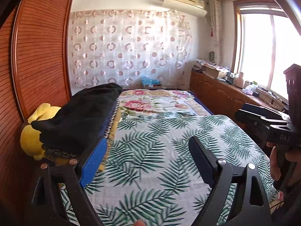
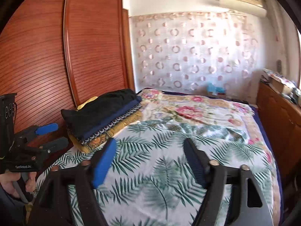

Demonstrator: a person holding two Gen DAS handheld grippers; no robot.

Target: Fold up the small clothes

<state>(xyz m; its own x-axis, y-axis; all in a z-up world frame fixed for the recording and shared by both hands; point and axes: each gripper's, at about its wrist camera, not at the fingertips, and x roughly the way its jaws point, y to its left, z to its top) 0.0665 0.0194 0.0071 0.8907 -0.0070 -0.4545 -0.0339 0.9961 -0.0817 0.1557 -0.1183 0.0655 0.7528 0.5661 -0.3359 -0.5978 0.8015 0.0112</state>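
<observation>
A stack of folded clothes lies at the bed's left edge, with a black garment (image 1: 80, 118) on top. In the right wrist view the black garment (image 2: 101, 111) lies over a navy piece (image 2: 120, 113), a patterned piece and a mustard piece (image 2: 88, 145). My left gripper (image 1: 148, 146) is open and empty above the palm-leaf sheet (image 1: 160, 160), just right of the stack. My right gripper (image 2: 150, 145) is open and empty above the same sheet (image 2: 160, 169). Each gripper shows in the other's view, the right one (image 1: 263, 116) at the right and the left one (image 2: 50, 134) at the left.
A yellow plush toy (image 1: 32, 137) lies behind the stack against the wooden wardrobe (image 1: 37, 56). A floral blanket (image 1: 156, 101) covers the far half of the bed. A cluttered wooden cabinet (image 1: 222, 92) runs along the right under the window. A curtain (image 1: 128, 49) hangs on the back wall.
</observation>
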